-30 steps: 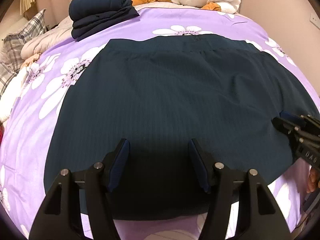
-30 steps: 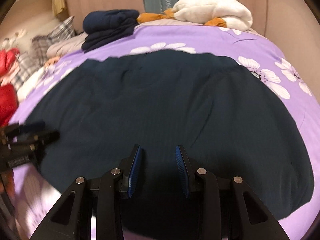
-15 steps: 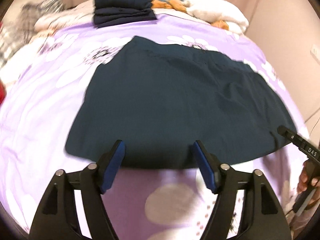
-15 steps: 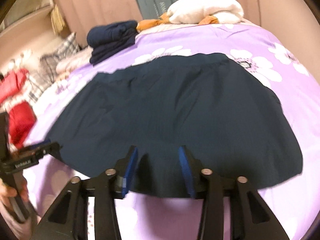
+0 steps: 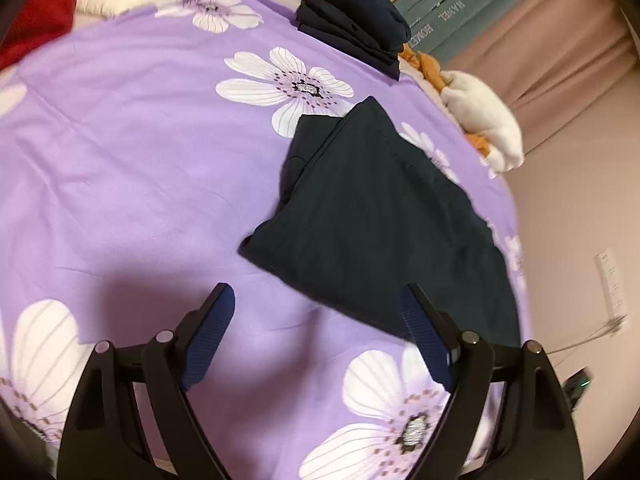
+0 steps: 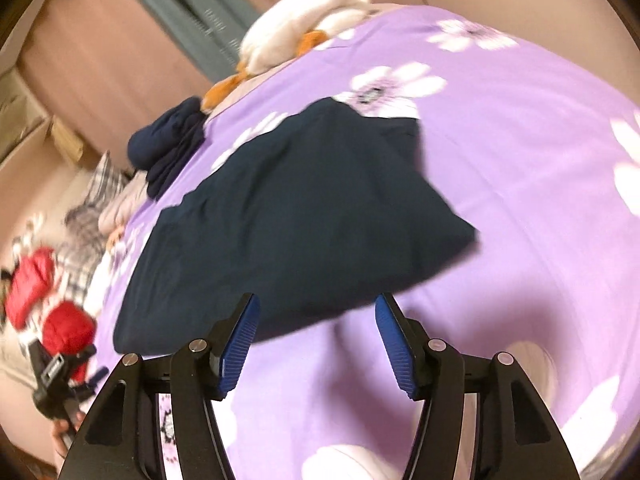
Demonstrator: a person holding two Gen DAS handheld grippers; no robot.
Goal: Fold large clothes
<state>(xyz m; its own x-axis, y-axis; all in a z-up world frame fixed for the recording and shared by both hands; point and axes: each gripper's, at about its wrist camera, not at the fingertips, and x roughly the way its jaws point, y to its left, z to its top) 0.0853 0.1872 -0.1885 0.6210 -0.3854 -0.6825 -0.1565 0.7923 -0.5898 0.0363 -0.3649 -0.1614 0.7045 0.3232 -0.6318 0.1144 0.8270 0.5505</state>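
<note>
Since a second ago I have swung both grippers back off the dark skirt [image 5: 384, 216], which lies on the purple bedspread [image 5: 132, 148] below the folded navy stack [image 5: 356, 32]. Left gripper [image 5: 320, 332] and right gripper [image 6: 316, 340] gape wide, empty. Soft, light, limp cloth; I'd pinch its hem corners.

A purple bed cover with white flowers [image 5: 132, 152] is lying over the bed. A pile of folded dark blue clothes [image 5: 356, 36] is sitting at the far edge, with a white and orange bundle [image 5: 486, 120] lying near it. Something red [image 6: 52, 300] is lying beside the bed.
</note>
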